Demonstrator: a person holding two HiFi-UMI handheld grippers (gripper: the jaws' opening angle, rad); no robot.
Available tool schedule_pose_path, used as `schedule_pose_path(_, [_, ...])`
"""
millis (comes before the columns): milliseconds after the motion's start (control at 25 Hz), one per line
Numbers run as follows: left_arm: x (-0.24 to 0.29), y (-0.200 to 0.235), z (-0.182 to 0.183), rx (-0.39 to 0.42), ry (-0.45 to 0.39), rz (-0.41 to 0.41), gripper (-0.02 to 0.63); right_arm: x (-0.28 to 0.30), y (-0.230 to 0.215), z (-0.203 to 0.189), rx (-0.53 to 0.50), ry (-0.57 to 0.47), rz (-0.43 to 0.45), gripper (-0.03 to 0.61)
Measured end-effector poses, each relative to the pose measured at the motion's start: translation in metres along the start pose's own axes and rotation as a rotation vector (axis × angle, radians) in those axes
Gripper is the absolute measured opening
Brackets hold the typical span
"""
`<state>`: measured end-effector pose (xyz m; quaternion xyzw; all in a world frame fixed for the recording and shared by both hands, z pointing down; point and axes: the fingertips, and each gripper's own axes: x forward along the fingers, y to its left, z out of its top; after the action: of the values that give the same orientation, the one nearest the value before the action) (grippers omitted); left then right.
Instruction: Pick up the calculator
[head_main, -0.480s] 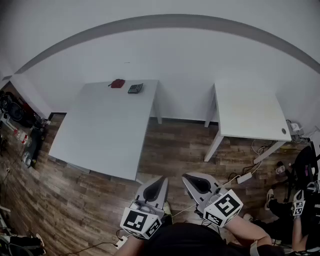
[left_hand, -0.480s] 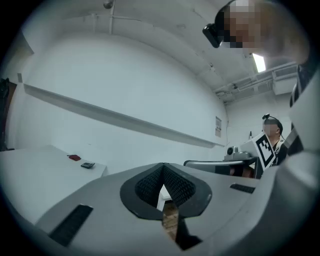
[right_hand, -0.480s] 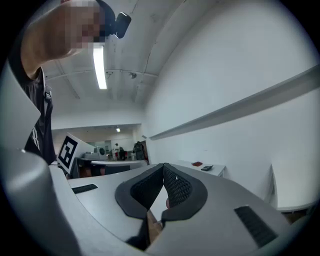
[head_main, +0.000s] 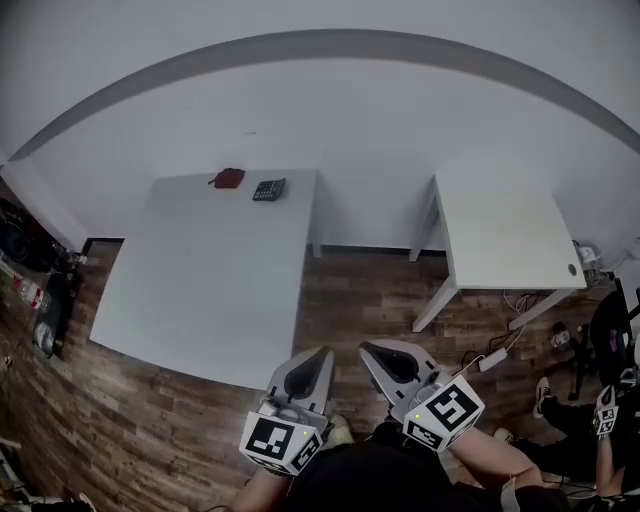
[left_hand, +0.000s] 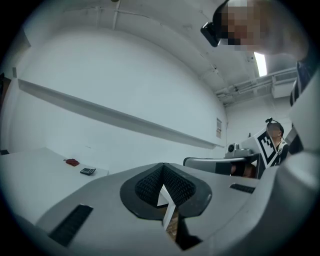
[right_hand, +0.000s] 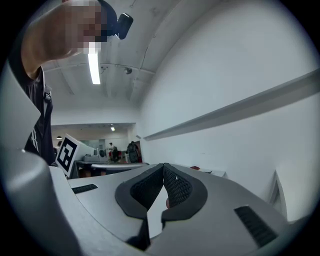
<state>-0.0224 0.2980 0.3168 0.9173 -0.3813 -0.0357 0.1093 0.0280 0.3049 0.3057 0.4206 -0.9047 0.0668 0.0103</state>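
Well back from the tables, a person holds the left gripper (head_main: 322, 353) and the right gripper (head_main: 366, 348) low and close to the body above a wood-plank floor (head_main: 360, 300). Each tool's jaws are closed tip to tip, with nothing caught between the dark ribbed pads. The calculator (head_main: 268, 189) lies near the far edge of the larger white table (head_main: 200, 280), close to its right corner by the wall and well apart from both grippers. Just beside it, on its left, lies a small red object (head_main: 229, 178). A second white table (head_main: 505, 240) stands to the right, across a gap of floor. A marker cube sits at the rear of each gripper.
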Motion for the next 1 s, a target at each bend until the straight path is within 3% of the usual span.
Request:
schedule_pose_path(440, [0.041, 0.050, 0.006, -0.013, 0.008, 0.035, 0.006, 0.060, -0.031, 0.004, 0.003, 0.016, 0.054, 0.012])
schedule_pose_path(680, [0.105, 0.097, 0.011, -0.020, 0.029, 0.111, 0.006, 0.115, -0.093, 0.007, 0.027, 0.032, 0.128, 0.012])
schedule_pose_path(1000, [0.197, 0.124, 0.027, -0.007, 0.028, 0.184, 0.006, 0.155, -0.188, 0.027, 0.043, 0.021, 0.197, 0.012])
